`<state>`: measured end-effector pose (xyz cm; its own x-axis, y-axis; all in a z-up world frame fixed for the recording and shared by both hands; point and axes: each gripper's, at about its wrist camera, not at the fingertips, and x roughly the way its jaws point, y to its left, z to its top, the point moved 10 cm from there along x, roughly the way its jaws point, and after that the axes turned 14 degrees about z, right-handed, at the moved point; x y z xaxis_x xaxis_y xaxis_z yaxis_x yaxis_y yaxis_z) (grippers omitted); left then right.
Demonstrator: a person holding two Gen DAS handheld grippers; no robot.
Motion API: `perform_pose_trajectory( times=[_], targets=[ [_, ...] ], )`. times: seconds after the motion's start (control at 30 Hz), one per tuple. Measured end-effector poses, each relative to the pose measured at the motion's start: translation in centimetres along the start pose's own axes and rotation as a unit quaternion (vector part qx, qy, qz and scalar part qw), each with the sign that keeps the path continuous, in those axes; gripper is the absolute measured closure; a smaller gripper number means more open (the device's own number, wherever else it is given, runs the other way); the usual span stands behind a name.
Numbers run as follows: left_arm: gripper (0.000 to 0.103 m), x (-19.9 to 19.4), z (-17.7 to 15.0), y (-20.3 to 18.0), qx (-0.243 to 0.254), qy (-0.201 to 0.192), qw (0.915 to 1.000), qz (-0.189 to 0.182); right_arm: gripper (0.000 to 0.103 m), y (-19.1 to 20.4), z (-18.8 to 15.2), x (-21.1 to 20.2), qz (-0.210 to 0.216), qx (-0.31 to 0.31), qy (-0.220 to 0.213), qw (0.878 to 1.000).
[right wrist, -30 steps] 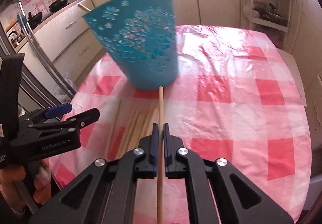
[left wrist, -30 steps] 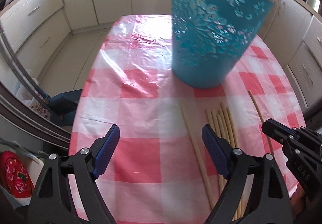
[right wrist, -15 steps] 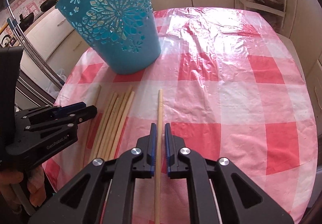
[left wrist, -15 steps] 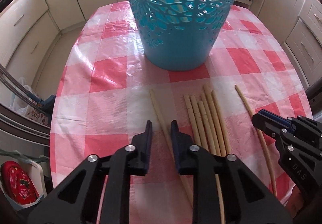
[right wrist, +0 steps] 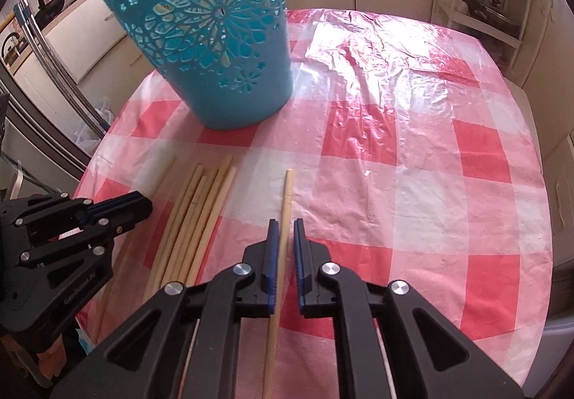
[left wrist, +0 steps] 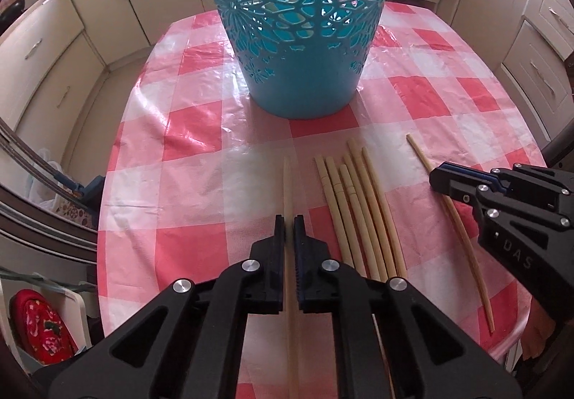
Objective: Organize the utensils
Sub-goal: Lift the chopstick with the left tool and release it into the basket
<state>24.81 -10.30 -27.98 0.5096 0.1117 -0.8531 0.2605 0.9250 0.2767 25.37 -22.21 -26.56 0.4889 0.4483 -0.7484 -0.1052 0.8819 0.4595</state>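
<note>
Here, one chopstick (left wrist: 289, 205) clamped lengthwise in each hand-held gripper, left (left wrist: 289, 219) and right (right wrist: 286, 223), tips toward the blue basket (left wrist: 301, 40).

A basket (left wrist: 305, 40) is set on the table (left wrist: 201, 119), toward its far side. Nearer than the basket, chopsticks are laid out lengthwise: a bundle (left wrist: 358, 209) in the middle, a single stick (left wrist: 288, 191) to its left and another single stick (left wrist: 455, 219) well apart to its right. Cabinets (left wrist: 71, 51) are ranged behind and beside the table
</note>
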Motion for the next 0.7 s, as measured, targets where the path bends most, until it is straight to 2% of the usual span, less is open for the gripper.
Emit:
perform_pose_trajectory(
  times=[0.23, 0.6, 0.7],
  targets=[
    [0.098, -2.9, 0.5, 0.9, -0.004, -0.033, 0.9994, -0.005, 0.098, -0.5, 0.0, -0.4, 0.026, 0.015, -0.032, 0.999],
    [0.098, -8.2, 1.9, 1.4, 0.006, -0.094, 0.9956, 0.001, 0.098, 0.0, 0.0, -0.2, 0.007, -0.013, -0.046, 0.999],
    [0.098, -9.5, 2.4, 1.1, 0.000, -0.104, 0.9945, -0.012, 0.098, 0.1, -0.1, -0.2, 0.008, -0.014, -0.050, 0.999]
  ],
)
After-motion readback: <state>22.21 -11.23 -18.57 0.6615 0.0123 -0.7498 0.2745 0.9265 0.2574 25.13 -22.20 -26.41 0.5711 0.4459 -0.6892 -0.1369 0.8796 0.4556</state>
